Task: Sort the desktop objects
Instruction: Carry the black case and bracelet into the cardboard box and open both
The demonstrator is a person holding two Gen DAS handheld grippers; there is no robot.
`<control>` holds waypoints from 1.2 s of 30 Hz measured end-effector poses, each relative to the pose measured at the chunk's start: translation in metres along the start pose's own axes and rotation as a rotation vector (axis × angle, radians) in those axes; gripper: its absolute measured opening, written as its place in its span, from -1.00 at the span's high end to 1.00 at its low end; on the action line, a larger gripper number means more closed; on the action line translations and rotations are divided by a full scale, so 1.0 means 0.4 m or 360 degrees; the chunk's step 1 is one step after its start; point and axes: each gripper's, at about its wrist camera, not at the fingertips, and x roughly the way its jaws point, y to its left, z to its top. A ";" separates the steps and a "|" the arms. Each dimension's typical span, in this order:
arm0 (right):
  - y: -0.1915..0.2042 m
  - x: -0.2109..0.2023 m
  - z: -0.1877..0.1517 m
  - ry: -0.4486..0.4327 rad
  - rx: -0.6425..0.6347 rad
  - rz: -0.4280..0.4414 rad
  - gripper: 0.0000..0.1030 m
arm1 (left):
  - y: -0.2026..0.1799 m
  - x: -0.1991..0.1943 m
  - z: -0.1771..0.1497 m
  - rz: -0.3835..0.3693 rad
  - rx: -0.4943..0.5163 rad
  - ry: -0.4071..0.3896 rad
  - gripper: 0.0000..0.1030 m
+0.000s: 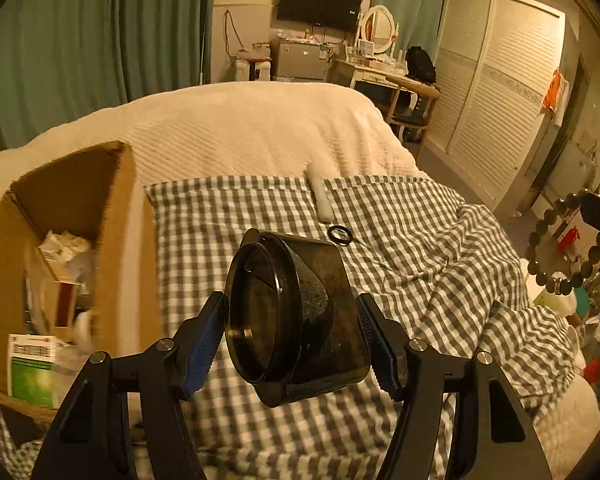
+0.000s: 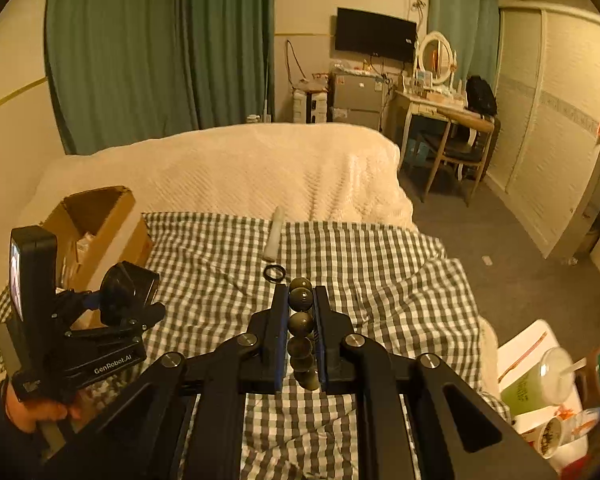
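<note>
A home bedroom — bed (image 2: 236, 168), louvred wardrobe (image 1: 496, 92), dressing table (image 2: 440, 104), wall television (image 2: 374, 34).

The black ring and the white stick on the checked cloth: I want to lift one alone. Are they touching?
Apart. In the right wrist view the black ring lies just below the end of the white stick, with a strip of checked cloth between them.

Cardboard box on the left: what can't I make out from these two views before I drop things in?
- Cardboard box: its contents are blurred in the left wrist view; in the right wrist view the left gripper hides its opening.
- Green-and-white carton: print too small to read.
- Bead bracelet: lower loop hidden behind the right gripper.
</note>
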 end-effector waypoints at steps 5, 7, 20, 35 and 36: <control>0.076 -0.064 0.028 -0.0012 -0.0062 0.0034 0.79 | 0.070 -0.076 0.032 -0.0017 0.0008 -0.0024 -0.30; 0.119 -0.082 0.040 -0.0008 -0.0096 0.0057 0.79 | 0.099 -0.104 0.046 -0.0012 0.0014 -0.0042 -0.30; 0.458 -0.074 0.139 -0.0003 -0.0283 0.0359 0.79 | 0.348 -0.230 0.099 0.0167 0.0005 -0.0129 -0.30; 0.710 0.107 0.177 0.0156 -0.0364 0.0595 0.79 | 0.565 -0.158 0.071 0.0283 -0.0144 -0.0053 -0.30; 0.715 0.122 0.174 0.0171 -0.0360 0.0603 0.79 | 0.573 -0.154 0.065 0.0286 -0.0146 -0.0044 -0.30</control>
